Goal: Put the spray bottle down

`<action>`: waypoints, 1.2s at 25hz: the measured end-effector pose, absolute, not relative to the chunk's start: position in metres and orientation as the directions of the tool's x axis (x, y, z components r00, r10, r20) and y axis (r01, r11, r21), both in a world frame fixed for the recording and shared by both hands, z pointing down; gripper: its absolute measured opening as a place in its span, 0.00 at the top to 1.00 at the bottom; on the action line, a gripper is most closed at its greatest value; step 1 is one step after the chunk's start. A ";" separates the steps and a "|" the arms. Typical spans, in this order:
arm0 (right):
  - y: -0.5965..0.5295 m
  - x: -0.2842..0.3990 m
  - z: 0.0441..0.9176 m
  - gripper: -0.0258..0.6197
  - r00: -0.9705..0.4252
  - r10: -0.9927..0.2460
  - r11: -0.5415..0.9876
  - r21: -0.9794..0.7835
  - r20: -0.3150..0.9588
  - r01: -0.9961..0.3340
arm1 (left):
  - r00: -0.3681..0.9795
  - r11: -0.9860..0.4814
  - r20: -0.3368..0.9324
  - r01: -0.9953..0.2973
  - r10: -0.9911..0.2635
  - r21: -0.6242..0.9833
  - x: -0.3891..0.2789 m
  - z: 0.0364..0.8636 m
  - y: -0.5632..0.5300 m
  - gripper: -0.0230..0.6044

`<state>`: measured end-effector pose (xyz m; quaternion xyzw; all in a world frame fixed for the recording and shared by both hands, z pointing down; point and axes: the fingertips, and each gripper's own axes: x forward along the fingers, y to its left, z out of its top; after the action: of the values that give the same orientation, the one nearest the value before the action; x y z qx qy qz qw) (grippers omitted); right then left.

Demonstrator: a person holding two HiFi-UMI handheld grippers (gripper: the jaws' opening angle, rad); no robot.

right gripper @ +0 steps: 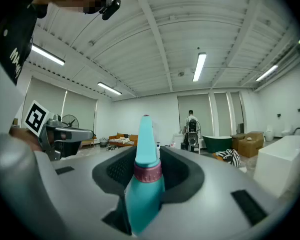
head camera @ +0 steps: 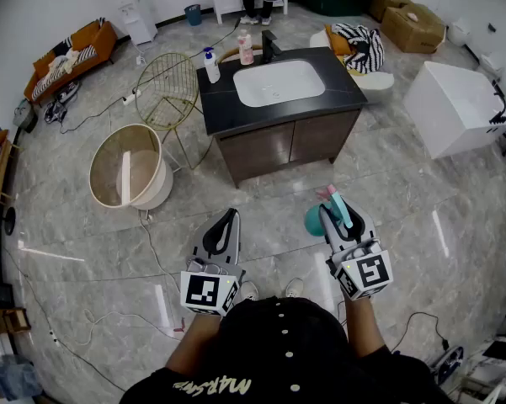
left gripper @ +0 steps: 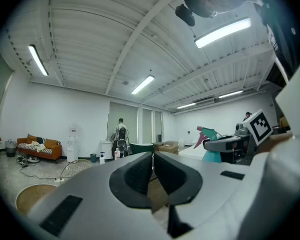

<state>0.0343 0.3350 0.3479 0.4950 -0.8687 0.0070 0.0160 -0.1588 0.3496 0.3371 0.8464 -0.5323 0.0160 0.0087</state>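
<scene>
The spray bottle is teal with a pink collar and pink trigger tip. My right gripper is shut on it, held level at waist height over the marble floor. In the right gripper view the spray bottle stands between both pads, its neck and head rising above the jaws of the right gripper. My left gripper hangs level to the left, shut, with nothing in it. From the left gripper view the left gripper shows its pads together, and the spray bottle appears at the right.
Ahead stands a dark vanity cabinet with a white basin, a white pump bottle and a pink bottle on top. A gold wire chair and a round tub stand at left, a white box at right. Cables lie on the floor.
</scene>
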 end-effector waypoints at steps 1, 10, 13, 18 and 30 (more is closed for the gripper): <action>0.335 0.034 0.348 0.75 -0.509 -0.860 0.510 0.003 0.034 -0.860 | 0.434 -0.434 0.037 -0.901 -0.900 -0.002 -0.158 0.338 0.350 0.93; 0.335 0.035 0.350 0.75 -0.505 -0.862 0.506 0.004 0.036 -0.863 | 0.439 -0.439 0.047 -0.898 -0.897 0.004 -0.156 0.342 0.349 0.93; 0.335 0.037 0.351 0.75 -0.505 -0.862 0.506 0.000 0.034 -0.863 | 0.439 -0.440 0.054 -0.898 -0.897 0.006 -0.154 0.344 0.348 0.93; 0.336 0.055 0.351 0.75 -0.499 -0.866 0.499 -0.009 0.030 -0.867 | 0.447 -0.448 0.057 -0.894 -0.893 -0.003 -0.136 0.345 0.345 0.93; 0.322 0.120 0.364 0.75 -0.532 -0.846 0.532 -0.001 0.047 -0.846 | 0.424 -0.421 0.063 -0.905 -0.903 0.055 -0.069 0.358 0.339 0.93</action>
<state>0.1203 0.3217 0.3644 0.4834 -0.8751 0.0118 0.0203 -0.0692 0.3390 0.3576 0.8428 -0.5365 0.0121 0.0402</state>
